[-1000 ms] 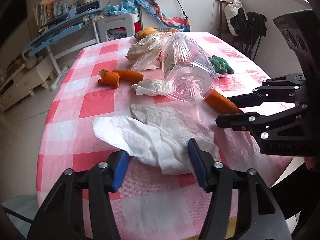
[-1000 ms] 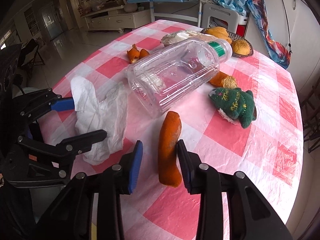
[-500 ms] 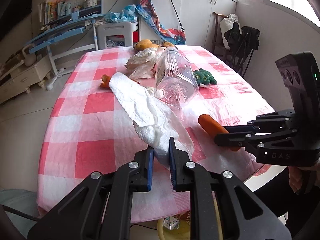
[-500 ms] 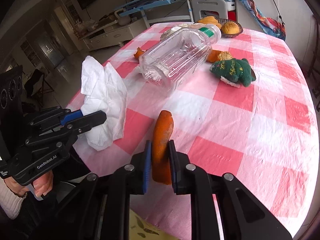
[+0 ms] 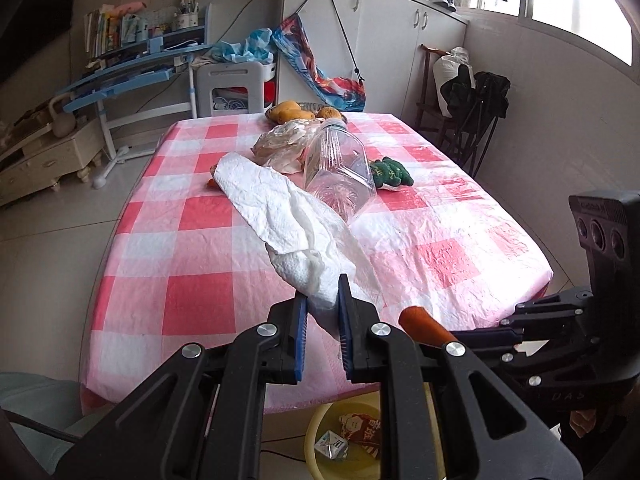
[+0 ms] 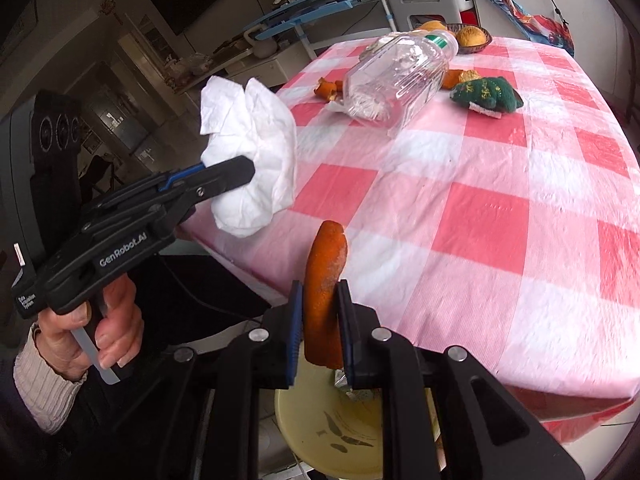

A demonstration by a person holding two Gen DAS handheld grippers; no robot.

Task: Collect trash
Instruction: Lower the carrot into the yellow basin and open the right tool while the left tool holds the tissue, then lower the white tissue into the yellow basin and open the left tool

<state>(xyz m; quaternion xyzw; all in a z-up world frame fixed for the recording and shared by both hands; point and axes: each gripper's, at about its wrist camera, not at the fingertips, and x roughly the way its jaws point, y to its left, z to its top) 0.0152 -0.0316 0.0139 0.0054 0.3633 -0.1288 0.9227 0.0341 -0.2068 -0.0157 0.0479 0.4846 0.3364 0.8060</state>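
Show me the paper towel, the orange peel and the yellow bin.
paper towel (image 6: 256, 148), right wrist view, its crumpled middle.
orange peel (image 6: 325, 276), right wrist view, mid-length above the jaws.
yellow bin (image 6: 320, 432), right wrist view, inner wall.

A table (image 5: 208, 292) with a pink and white checked cloth.
On it lie a clear bottle (image 5: 340, 168), a green toy (image 5: 392, 172), orange peels (image 6: 328, 89), and a fruit basket (image 6: 472, 38).

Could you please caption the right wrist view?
Right gripper holds orange peel above yellow bin; left gripper holds white tissue.
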